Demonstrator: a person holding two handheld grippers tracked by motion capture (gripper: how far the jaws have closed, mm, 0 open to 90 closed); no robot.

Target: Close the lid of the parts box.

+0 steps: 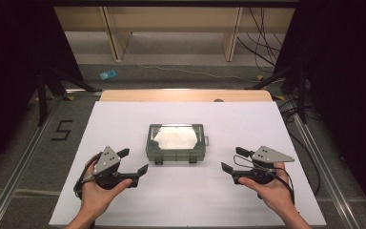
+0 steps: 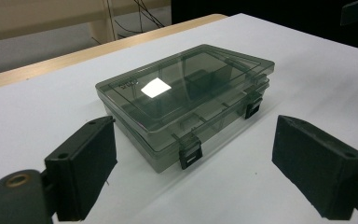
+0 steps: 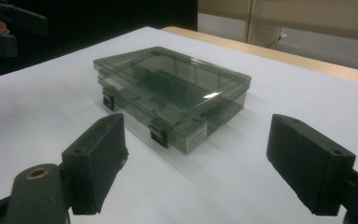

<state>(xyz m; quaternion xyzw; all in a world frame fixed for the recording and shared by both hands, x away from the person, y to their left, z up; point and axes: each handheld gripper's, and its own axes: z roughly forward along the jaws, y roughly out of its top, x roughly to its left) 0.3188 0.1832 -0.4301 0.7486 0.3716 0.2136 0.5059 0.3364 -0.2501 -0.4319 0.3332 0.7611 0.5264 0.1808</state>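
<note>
A smoky transparent plastic compartment box (image 1: 175, 141) lies closed on the white table sheet (image 1: 124, 119), its two black latches facing the person. The same box (image 2: 186, 98) sits ahead of the left gripper's jaws, and the box (image 3: 172, 93) lies ahead of the right gripper's jaws. My left gripper (image 1: 134, 161) is open, held by a hand left of the box, nothing between its jaws. My right gripper (image 1: 232, 159) is open too, held right of the box, empty. In their own views the left gripper (image 2: 193, 175) and right gripper (image 3: 196, 170) both stand apart from the box.
The white sheet covers a wooden table (image 1: 186, 95) whose far edge shows bare. Beyond it are floor, wooden legs (image 1: 114, 33), cables (image 1: 262, 43) and a small blue item (image 1: 107, 74). Metal rails (image 1: 19, 167) run along both table sides.
</note>
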